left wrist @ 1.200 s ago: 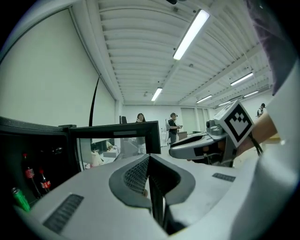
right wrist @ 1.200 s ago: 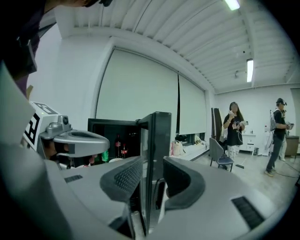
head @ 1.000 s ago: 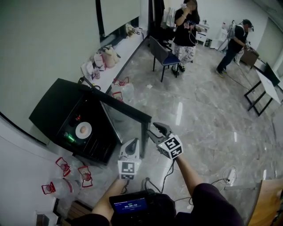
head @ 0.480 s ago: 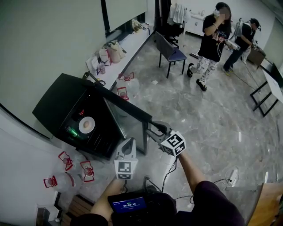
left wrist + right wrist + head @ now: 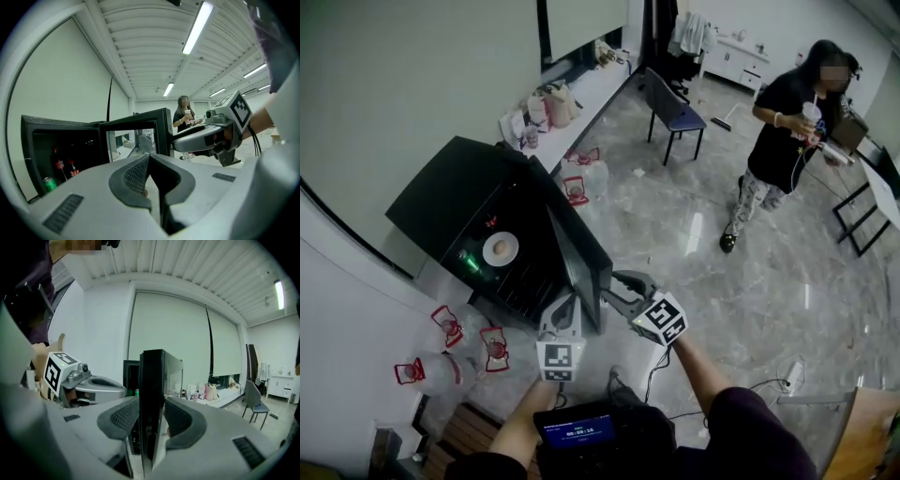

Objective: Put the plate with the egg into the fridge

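Head view: a black fridge [image 5: 441, 202] stands on the floor by the wall, its fridge door [image 5: 581, 262] open towards the room.
Fridge shelf: the plate [image 5: 501, 248] sits inside, the egg [image 5: 499, 247] lying on it.
Door edge: the right gripper [image 5: 607, 283] has its jaws either side of the free edge, pads closed against it.
Beside the door: the left gripper [image 5: 569, 300] is just left of the right one, jaws pressed together with nothing between them.
Fridge bottom: in the left gripper view, a green can [image 5: 48, 183] and red-capped bottles [image 5: 58, 166].
Far floor: a person [image 5: 792, 141] stands well apart, holding a cup; a chair [image 5: 675, 112] is near the counter.
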